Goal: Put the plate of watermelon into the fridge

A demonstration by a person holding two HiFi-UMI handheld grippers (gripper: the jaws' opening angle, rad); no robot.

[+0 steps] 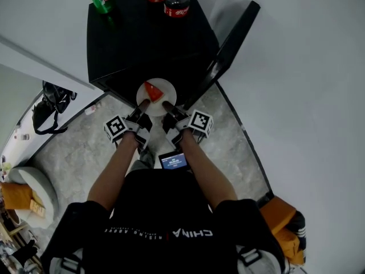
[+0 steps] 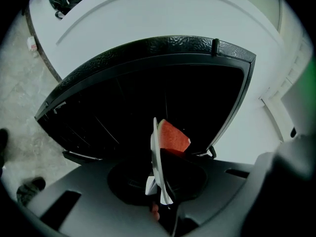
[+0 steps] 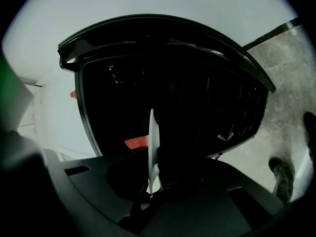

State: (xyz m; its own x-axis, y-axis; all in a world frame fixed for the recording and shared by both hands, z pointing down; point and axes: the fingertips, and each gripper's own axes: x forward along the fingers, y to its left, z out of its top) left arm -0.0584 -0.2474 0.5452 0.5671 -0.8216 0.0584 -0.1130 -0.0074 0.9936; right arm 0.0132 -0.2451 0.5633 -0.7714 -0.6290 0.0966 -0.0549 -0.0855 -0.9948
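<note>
Pinching plate (image 1: 166, 89), left claw (image 1: 144, 103), right claw (image 1: 168, 104), fridge (image 1: 142, 36) interior seemingly pitch-dark

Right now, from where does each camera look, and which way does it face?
Head view: on the person's head, facing steeply down at the fridge and the plate with watermelon; arms, torso, left gripper and right gripper show.
Left gripper view: on the left gripper, facing into the dark fridge; its jaws clamp the plate's rim.
Right gripper view: on the right gripper, facing likewise; its jaws clamp the rim too.
Shared: both gripper views see the plate edge-on.
</note>
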